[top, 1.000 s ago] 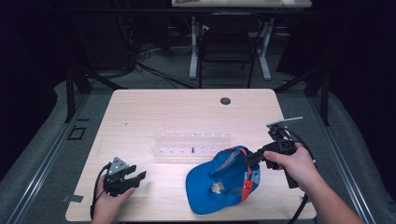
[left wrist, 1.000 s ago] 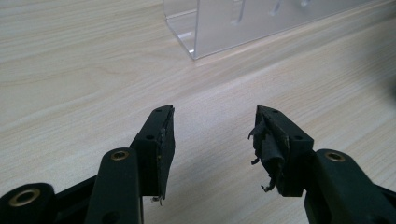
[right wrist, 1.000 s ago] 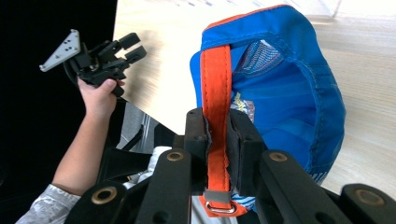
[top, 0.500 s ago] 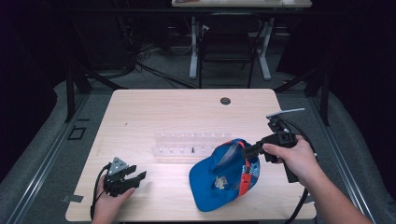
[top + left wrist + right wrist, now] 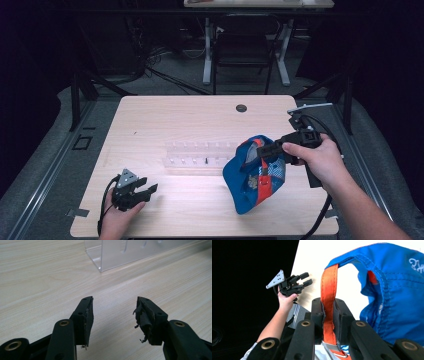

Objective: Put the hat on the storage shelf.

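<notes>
A blue cap with an orange strap hangs lifted above the table's right half, tilted on its side. My right gripper is shut on that strap, and the two black jaws pinch it in the right gripper view. Blue fabric drapes to the right of the jaws there. My left gripper rests low near the front left of the table, open, with bare wood between its fingers. It also appears far off in the right gripper view.
A clear plastic rack lies across the middle of the wooden table; its corner stands ahead of the left gripper. A dark round grommet sits near the far edge. Desk legs and cables stand beyond the table.
The right gripper has raised the cap and carried it up and right; the cap now hangs more steeply on its side. The left gripper has stayed put.
</notes>
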Motion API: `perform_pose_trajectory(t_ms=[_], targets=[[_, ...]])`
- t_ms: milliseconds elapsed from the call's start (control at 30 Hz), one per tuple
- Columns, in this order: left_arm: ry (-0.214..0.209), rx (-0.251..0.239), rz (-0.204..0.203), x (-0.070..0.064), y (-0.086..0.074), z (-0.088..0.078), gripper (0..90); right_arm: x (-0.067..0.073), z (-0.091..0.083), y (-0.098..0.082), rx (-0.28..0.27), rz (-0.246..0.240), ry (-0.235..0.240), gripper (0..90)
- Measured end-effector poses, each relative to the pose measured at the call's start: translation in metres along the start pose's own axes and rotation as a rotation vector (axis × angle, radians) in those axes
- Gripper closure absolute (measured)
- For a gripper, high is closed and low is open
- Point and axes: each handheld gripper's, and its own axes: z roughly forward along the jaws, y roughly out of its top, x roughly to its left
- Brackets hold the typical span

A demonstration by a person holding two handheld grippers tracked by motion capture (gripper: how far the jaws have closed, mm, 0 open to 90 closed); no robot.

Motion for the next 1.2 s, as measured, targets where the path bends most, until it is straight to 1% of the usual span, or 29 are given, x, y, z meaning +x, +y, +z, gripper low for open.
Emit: perform_pose_trajectory(t_ms=[133,267,467,733,767,800,833,1000,1033,1200], targets=[[0.000,0.007,0.005,-0.001,0.000,0.000,48.3,0.000,-0.004,0.003,-0.015,0.015,0.016,79.7],[-0.001,-0.002,0.003,-0.001,0.000,0.001,48.3,0.002,-0.006,0.007,-0.028,0.023,0.049,79.7],[0.000,-0.001,0.004,-0.001,0.000,0.001,48.3,0.015,-0.002,0.014,-0.023,0.003,0.069,79.8],[-0.002,-0.002,-0.002,-0.001,0.001,0.000,48.3,0.034,0.009,0.025,-0.012,-0.016,0.100,79.8],[-0.003,0.000,0.003,-0.001,0.001,-0.001,48.3,0.037,0.010,0.027,-0.010,-0.020,0.106,79.8],[0.005,-0.010,0.001,-0.001,0.001,-0.001,48.3,0.039,0.012,0.028,-0.009,-0.025,0.110,79.8],[-0.001,-0.004,0.002,-0.001,0.001,-0.001,48.3,0.041,0.013,0.030,-0.008,-0.026,0.112,79.8],[-0.005,0.000,0.003,-0.001,0.001,-0.002,48.3,0.052,0.016,0.037,-0.013,-0.037,0.129,79.8],[-0.004,-0.010,0.002,-0.001,0.001,-0.001,48.3,0.054,0.017,0.039,-0.017,-0.040,0.134,79.8],[-0.008,-0.013,0.005,-0.002,0.001,-0.001,48.3,0.064,0.020,0.046,-0.024,-0.043,0.151,79.8]])
